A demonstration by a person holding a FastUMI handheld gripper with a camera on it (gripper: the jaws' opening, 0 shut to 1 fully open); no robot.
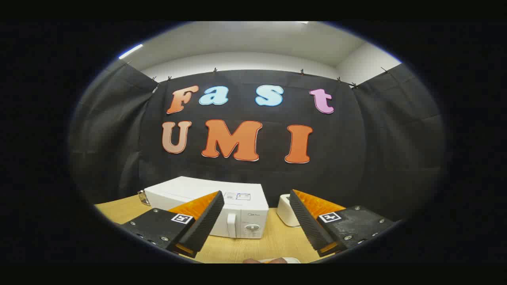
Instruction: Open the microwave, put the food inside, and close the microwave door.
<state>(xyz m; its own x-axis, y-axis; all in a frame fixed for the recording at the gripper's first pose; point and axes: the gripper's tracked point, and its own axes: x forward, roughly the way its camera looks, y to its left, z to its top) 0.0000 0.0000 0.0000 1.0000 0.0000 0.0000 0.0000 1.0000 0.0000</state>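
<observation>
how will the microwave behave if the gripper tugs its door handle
The microwave looks boxy and flat on the table, so it is unlikely to tip. It may slide on the smooth wood. The open gripper grips nothing.

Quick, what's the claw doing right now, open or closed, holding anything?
Claw: open, holding nothing, fingers spread wide above the table, with the shut microwave just ahead of them.
</observation>
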